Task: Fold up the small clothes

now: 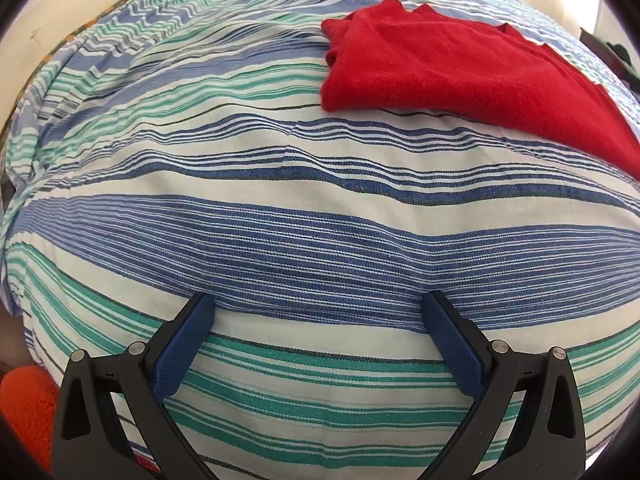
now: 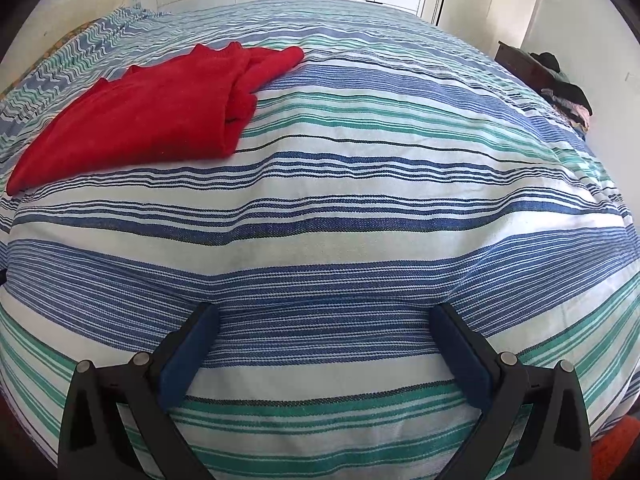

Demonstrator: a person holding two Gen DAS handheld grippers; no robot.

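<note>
While both the left gripper and right gripper hover wide and empty, the soft, light red sweater, lying partly folded on the far striped bedspread, looks best pinched at its floppy hem corners

A folded garment lies on the bed, well ahead of both tools.

Cloth on cloth — soft and matt

Red garment looks fuzzy, knitted; striped bedcover is woven cotton-like cloth; fingers — matt black plastic, textured blue pads.
</note>
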